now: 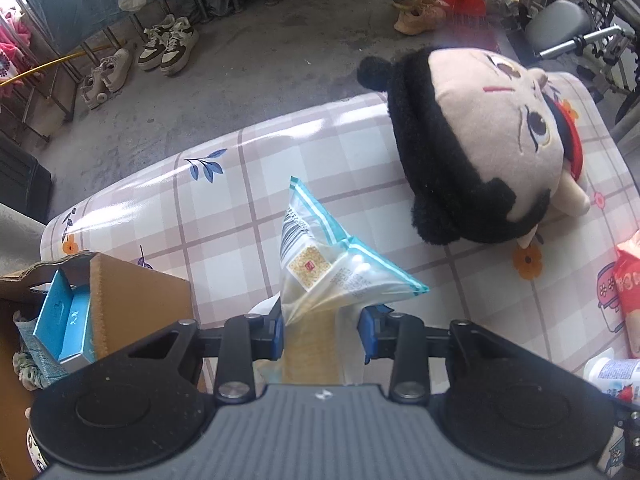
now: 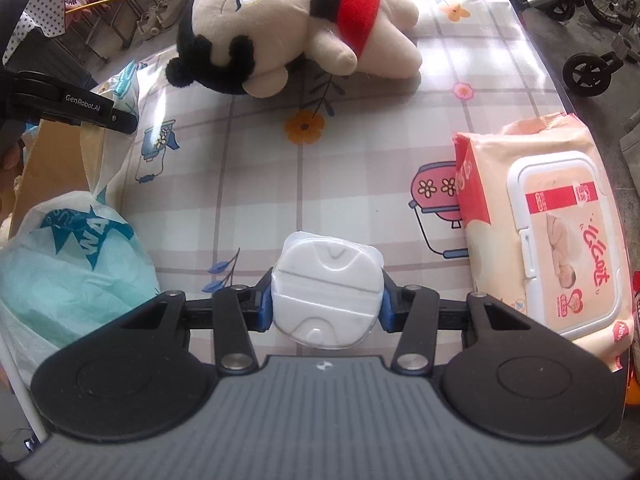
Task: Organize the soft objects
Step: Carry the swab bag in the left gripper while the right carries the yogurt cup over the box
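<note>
My left gripper [image 1: 322, 328] is shut on the lower end of a clear plastic pouch [image 1: 320, 264] with teal edges and a printed label, held up above the checked tablecloth [image 1: 200, 208]. My right gripper [image 2: 326, 300] is shut on a white squarish plastic-wrapped container [image 2: 326, 284], seen end-on, with the blue pads pressed on both its sides. A plush doll [image 1: 480, 140] with black hair and a red collar lies on its side at the far end of the table; in the right wrist view the doll [image 2: 288, 28] lies at the top. A peach pack of wet wipes [image 2: 552, 240] lies to the right.
An open cardboard box [image 1: 132, 300] stands at the table's left, with a blue carton [image 1: 64, 320] and cloth inside. A white and teal plastic bag [image 2: 68, 272] lies beside it. Shoes [image 1: 168, 44], railings and a wheeled frame [image 2: 592, 68] stand on the floor beyond the table.
</note>
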A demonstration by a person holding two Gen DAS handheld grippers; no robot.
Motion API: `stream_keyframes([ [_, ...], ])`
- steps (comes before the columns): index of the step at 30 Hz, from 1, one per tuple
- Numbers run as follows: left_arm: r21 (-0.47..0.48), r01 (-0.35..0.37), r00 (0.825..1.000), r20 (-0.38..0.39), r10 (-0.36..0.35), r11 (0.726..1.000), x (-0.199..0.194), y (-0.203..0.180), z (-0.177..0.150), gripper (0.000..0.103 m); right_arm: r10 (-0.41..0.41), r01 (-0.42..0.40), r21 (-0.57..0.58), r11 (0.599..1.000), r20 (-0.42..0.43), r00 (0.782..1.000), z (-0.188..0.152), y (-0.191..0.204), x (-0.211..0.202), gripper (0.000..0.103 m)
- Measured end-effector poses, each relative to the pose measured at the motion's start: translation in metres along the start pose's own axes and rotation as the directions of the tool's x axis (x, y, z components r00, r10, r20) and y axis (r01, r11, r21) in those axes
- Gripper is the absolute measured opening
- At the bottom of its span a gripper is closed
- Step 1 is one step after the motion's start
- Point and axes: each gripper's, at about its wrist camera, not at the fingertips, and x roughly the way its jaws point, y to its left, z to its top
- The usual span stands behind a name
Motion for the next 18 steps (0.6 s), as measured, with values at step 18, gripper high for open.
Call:
stream_keyframes([
  [18,-0.36,0.146,0.967,0.25,-0.056,0.921,-0.103,0.106,-0.021,0.035,0.099,-0.078,-0.109,0.991,0.201,0.975,0.052,0.101,-0.04,0.046],
])
